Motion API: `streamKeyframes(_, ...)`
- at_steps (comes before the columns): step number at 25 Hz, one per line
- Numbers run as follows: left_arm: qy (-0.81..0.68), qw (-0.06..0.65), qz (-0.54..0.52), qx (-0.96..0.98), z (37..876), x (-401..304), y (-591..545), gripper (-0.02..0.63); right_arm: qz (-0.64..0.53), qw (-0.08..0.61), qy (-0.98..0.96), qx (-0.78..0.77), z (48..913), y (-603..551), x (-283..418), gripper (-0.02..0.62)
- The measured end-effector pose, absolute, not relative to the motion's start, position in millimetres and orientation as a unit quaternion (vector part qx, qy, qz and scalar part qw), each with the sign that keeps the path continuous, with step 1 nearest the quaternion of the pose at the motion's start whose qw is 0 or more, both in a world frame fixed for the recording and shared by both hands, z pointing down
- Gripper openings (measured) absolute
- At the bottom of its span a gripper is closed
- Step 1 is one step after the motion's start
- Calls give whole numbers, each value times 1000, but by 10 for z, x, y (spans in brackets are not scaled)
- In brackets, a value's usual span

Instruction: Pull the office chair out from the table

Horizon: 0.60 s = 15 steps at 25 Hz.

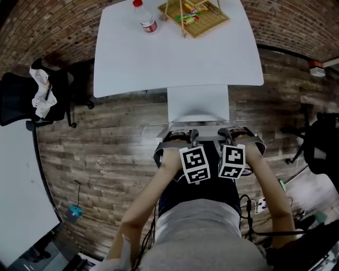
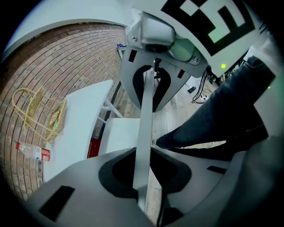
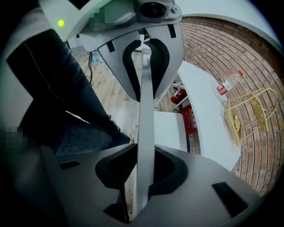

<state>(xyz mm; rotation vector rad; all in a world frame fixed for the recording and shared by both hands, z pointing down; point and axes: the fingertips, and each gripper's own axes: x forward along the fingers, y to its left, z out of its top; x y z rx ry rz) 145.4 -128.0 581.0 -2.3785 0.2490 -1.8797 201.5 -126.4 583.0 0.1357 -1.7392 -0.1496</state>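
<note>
The office chair [image 1: 198,103] is white and stands in front of the white table [image 1: 175,53], its seat partly under the table's near edge. In the head view my left gripper [image 1: 190,136] and right gripper [image 1: 225,135] sit side by side on the top edge of the chair's backrest, pointing steeply down. The left gripper [image 2: 144,133] is shut on the thin grey backrest edge [image 2: 147,99], which runs straight between both jaws. The right gripper [image 3: 145,128] holds the same backrest edge [image 3: 146,84] in the same way. The seat [image 3: 171,128] shows beyond the jaws.
A plastic bottle [image 1: 145,18] and a wicker basket [image 1: 193,16] stand on the table's far part. A black chair with a white cloth [image 1: 32,98] is at the left, another black chair [image 1: 323,143] at the right. Cables lie on the wooden floor [image 1: 106,143] near my legs.
</note>
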Motion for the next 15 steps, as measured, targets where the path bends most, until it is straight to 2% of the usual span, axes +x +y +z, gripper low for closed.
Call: streamKeyframes(15, 61, 60, -617, -782, 5787, 1288, -138, 89, -35, 646, -759, 72, 5821, -95, 1866, 86)
